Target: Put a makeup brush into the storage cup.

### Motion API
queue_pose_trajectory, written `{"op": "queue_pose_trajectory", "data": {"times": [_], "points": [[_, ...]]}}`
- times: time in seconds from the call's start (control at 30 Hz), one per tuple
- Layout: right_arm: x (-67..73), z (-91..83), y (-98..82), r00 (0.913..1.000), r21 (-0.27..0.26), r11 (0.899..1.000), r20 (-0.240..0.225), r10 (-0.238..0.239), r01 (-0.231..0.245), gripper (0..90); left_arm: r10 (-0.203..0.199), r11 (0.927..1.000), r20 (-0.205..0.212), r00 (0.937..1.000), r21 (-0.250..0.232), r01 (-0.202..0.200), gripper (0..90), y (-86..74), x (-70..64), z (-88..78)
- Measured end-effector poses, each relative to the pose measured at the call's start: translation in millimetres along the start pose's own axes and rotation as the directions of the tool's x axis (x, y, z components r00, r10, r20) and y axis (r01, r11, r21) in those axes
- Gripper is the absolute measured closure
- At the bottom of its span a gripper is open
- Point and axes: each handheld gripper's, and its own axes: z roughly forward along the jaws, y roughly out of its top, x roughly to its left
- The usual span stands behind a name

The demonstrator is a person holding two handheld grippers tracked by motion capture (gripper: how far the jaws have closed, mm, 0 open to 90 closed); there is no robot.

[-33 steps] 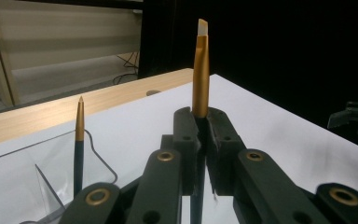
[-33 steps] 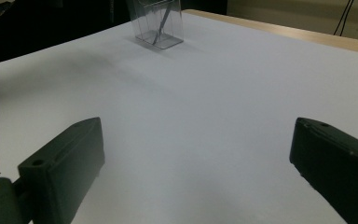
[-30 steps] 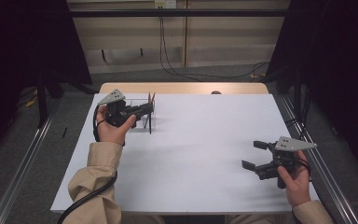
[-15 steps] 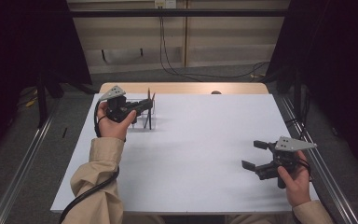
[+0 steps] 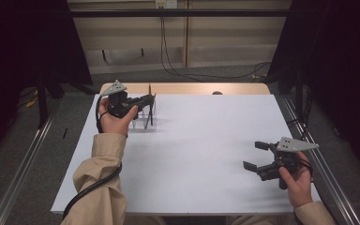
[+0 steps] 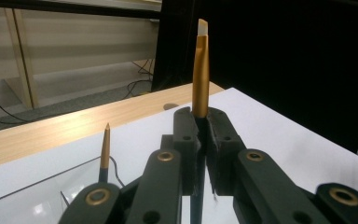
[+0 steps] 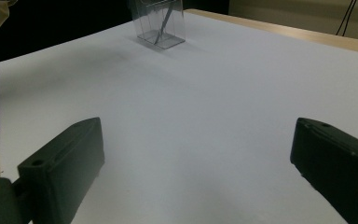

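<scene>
left grip: my left gripper [image 6: 201,140] is clamped tight on a gold pencil-like stick [image 6: 200,74], which stands upright between the jaws at the centre of the left gripper view.
hold point: I pinch it partway along the shaft; the pale tip points up and the lower end runs down out of sight behind the jaws.
how it handles: I judge it light, stiff and thin, with a smooth lacquered surface that could slide or swivel in the pads, so a firm, square pinch suits it.
holder: a clear plastic box [image 5: 146,114] sits at the upper left of the high view, touching nothing else that I can make out, right under my left gripper [image 5: 143,100].
contents: a second stick [image 6: 105,149] leans inside it, lower left of the left gripper view; dark thin rods show through its walls in the right gripper view [image 7: 161,23].
right grip: my right gripper [image 5: 255,154] rests with jaws spread wide and empty, lower right of the high view.
surface: white table [image 5: 206,154], bare between the two.
</scene>
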Motion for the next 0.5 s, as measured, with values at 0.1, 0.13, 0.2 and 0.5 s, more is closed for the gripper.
{"op": "queue_pose_trajectory", "data": {"times": [0.1, 0.13, 0.2, 0.5], "points": [[0.2, 0.1, 0.0, 1.0000, 0.003, 1.000, -0.001, -0.005, 0.005, 2.4, -0.004, 1.0000, -0.007, 1.0000, -0.008, 0.004, 83.7, 1.2, 1.4, 0.8], [0.2, 0.2, 0.0, 1.0000, 0.002, 1.000, -0.002, -0.006, 0.006, 2.4, -0.007, 0.9999, -0.011, 0.9999, -0.007, 0.007, 83.8, 1.6, 1.7, 1.0], [0.3, 0.4, 0.0, 1.0000, 0.001, 1.000, -0.003, -0.007, 0.007, 2.3, -0.006, 1.0000, -0.011, 0.9999, -0.007, 0.006, 83.8, 2.5, 3.1, 1.5], [0.6, 1.3, -0.3, 0.9999, 0.007, 1.000, -0.011, -0.005, 0.005, 2.3, -0.013, 0.9996, -0.033, 0.9994, -0.026, 0.012, 83.8, 8.8, 5.8, 4.5]]}}
